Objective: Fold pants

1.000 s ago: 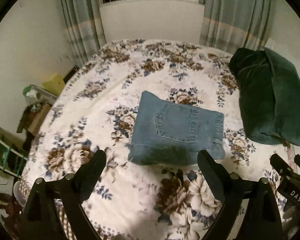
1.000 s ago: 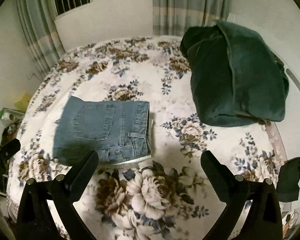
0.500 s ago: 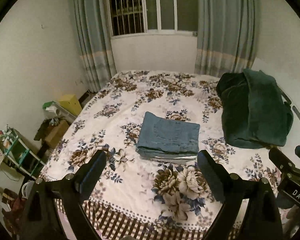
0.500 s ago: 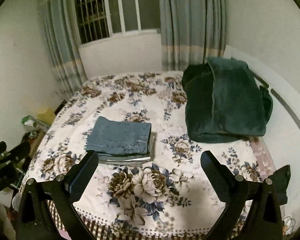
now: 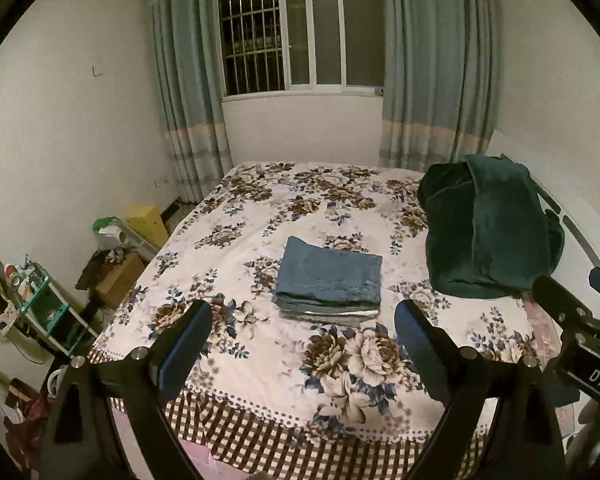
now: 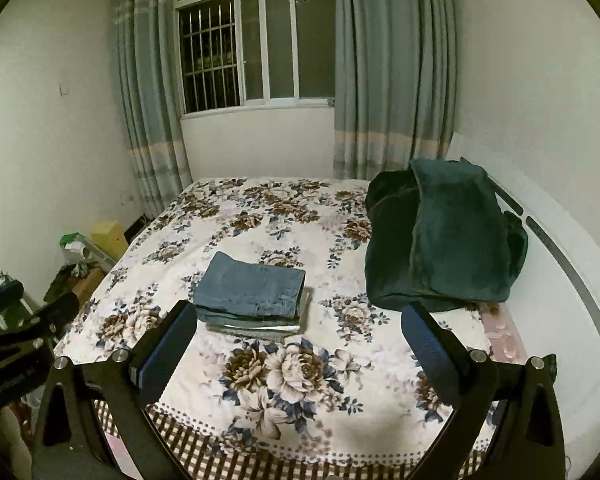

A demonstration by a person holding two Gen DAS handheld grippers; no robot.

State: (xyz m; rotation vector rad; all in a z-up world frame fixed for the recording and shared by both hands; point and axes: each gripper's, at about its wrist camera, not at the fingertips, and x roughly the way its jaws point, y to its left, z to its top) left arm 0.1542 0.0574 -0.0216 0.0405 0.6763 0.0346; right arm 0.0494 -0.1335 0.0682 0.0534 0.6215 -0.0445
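Observation:
The blue denim pants (image 5: pixel 329 278) lie folded into a compact rectangle near the middle of the flowered bed (image 5: pixel 260 364), on top of a thin stack of other folded cloth. In the right wrist view the folded pants (image 6: pixel 250 290) sit left of centre. My left gripper (image 5: pixel 302 342) is open and empty, held back near the bed's foot, well short of the pants. My right gripper (image 6: pixel 296 340) is likewise open with nothing between its fingers, apart from the pants. The right gripper's body (image 5: pixel 576 320) shows at the left wrist view's right edge.
A dark green blanket (image 5: pixel 488 232) is heaped on the bed's right side by the headboard. Left of the bed stand a yellow box (image 5: pixel 146 222), a cardboard box (image 5: pixel 116 276) and a small shelf (image 5: pixel 40 308). A barred window (image 5: pixel 300 36) with curtains is behind.
Both grippers have pulled back and up from the bed, so the folded pants look smaller and farther away. More of the room is visible. The pants have not moved.

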